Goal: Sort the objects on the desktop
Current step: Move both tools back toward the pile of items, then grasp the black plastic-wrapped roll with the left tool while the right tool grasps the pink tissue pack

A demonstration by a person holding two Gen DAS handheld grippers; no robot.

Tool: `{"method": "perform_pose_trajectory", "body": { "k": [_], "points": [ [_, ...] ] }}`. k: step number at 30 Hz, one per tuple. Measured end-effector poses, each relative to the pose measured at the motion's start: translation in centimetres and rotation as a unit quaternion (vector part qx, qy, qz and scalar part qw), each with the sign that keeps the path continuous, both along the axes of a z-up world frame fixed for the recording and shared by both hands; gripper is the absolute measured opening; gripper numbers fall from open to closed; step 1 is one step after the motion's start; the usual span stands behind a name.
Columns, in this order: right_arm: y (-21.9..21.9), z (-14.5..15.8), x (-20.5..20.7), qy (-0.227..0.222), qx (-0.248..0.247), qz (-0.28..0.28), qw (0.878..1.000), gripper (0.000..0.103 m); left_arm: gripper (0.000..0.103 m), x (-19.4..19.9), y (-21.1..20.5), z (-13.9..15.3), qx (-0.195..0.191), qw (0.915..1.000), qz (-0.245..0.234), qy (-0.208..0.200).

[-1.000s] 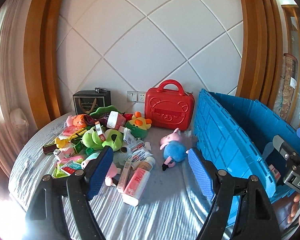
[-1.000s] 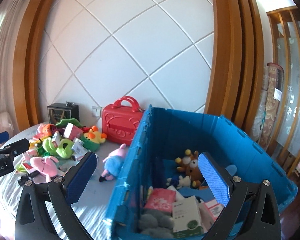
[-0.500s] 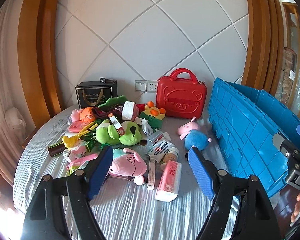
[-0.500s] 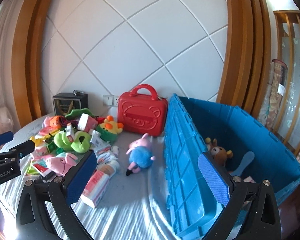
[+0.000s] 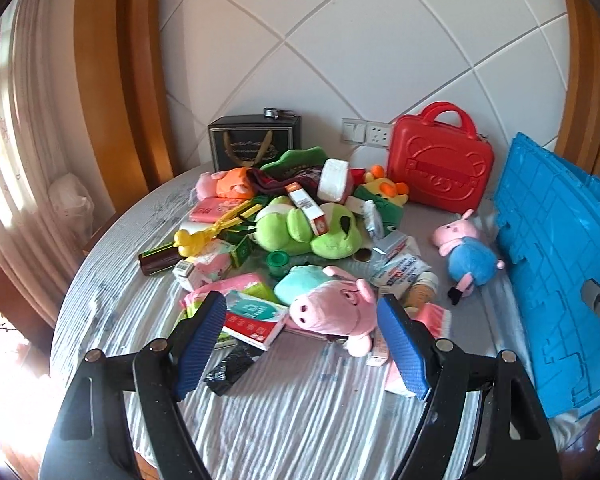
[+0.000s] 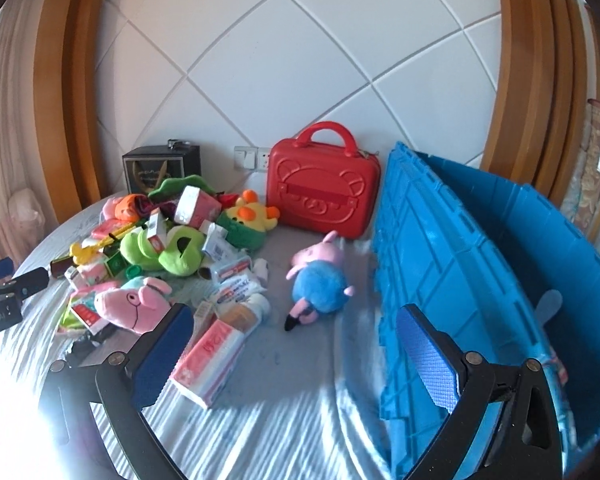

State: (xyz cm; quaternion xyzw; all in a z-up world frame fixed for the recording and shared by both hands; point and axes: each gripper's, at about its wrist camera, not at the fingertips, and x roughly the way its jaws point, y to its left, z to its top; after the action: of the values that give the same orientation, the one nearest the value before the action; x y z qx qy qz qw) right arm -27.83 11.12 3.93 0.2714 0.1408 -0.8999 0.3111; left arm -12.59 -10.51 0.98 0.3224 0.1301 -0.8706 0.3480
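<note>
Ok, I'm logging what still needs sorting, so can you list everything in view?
Pig plush: 1, pink with a mint body, front of the pile.
Blue pig plush: 1, pink head, blue body, lying apart beside the crate.
Frog plush: 1, green, mid pile.
Duck plush: 1, yellow and orange, back of the pile.
Tissue pack: 1, pink and white, front edge of the pile.
Small boxes and packets: several, mixed colours, count unclear.
Red case: 1, upright against the wall.
Blue crate: 1, right of the table.
Dark gift bag: 1, by the wall.
Table: 1, striped cloth.
Left gripper: open, empty.
Right gripper: open, empty.
</note>
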Motion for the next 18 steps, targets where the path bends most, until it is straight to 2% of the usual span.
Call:
{"method": "perform_pose_trajectory", "body": {
  "k": [4,8,13,18],
  "points": [
    [-1.0,-2.9,-3.0,-0.038,0.003,0.009,0.999,0.103,0.077,1.2,-3.1,-2.1,0.011,0.9976,0.058,-0.036],
    [-2.2,-5.5,-5.1,-0.083,0.007,0.023,0.996,0.103,0.077,2.4,-5.1,-4.1,0.025,0.9938,0.092,-0.058],
    [-4.6,-7.9,-5.2,-0.103,0.044,0.049,0.992,0.103,0.077,3.3,-7.7,-6.8,0.046,0.9890,0.113,-0.084],
    [-6.5,-9.4,-4.9,-0.121,0.060,0.048,0.990,0.103,0.077,3.7,-10.6,-9.3,0.063,0.9868,0.105,-0.106]
  ]
}}
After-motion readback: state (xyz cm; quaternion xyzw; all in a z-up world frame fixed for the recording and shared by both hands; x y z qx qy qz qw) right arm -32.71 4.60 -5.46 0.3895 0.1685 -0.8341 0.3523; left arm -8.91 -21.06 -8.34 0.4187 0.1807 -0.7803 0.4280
